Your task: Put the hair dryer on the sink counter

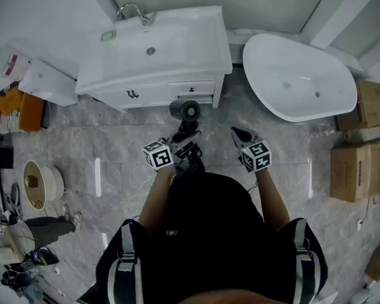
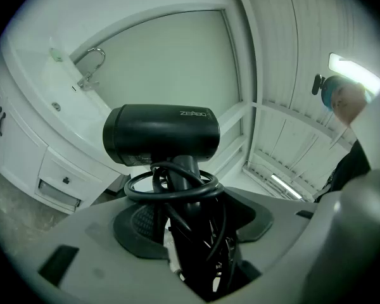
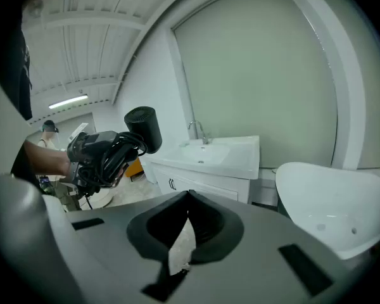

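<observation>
So I'm gripping the black hair dryer with my left gripper. The jaws are standing pretty wide, but they're clamping on the dryer's handle from both sides, one dark pad on each side. The handle is running straight down between the pads, and the black cord is looping around it just above them, with more of it bunching down into the gap. The barrel is sitting crosswise above the jaw tips, well clear of them.

As for where it is, the dryer is hanging in the air just in front of the white sink vanity, level with the drawer fronts in the head view. It isn't touching the vanity or resting on the countertop. The chrome faucet is at the far back edge of the vanity, well away from the dryer.

My right gripper is hovering off to the right of the dryer, also in front of the vanity. Its jaws are pressing together at the tips and holding nothing. Beyond it, a white oval bathtub is sitting just to the right of the vanity.
</observation>
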A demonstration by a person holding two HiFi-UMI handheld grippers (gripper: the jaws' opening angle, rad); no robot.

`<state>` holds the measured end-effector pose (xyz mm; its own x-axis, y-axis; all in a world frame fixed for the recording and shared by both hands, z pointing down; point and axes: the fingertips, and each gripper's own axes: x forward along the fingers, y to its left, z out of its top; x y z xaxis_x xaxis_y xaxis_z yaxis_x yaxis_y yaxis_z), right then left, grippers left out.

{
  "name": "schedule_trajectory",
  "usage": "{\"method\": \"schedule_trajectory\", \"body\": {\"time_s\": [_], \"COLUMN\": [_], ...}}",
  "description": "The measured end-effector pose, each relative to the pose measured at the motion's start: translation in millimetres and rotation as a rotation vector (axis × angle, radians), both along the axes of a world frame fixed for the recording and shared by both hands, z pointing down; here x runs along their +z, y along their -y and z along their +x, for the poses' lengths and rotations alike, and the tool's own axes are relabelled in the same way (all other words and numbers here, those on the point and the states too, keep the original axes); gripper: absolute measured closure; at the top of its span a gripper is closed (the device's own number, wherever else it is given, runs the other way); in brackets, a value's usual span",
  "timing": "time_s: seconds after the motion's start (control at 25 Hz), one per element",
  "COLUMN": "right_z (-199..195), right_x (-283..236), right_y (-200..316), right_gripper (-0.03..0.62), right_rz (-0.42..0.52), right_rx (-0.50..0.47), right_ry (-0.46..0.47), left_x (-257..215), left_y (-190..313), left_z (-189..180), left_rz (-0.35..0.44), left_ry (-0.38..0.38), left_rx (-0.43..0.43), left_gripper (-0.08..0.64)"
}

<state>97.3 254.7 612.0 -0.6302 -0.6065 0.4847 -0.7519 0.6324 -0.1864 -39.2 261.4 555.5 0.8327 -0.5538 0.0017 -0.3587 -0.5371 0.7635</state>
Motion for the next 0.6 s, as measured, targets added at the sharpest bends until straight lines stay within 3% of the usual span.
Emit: {"method": "schedule_trajectory", "body": {"time_s": [0.6], "right_z": [-11], "right_x": [6], "right_y": [38], "right_gripper": [0.534], "right_rz": [-0.006], "right_rx": [0.017], "right_ry": [-0.021], "left_x": [12], "left_y": [40], "left_z": [-9], "left_rz": [-0.02], "left_ry": [-0.023], "left_rx": [0.027], "left_gripper": [0.319]}}
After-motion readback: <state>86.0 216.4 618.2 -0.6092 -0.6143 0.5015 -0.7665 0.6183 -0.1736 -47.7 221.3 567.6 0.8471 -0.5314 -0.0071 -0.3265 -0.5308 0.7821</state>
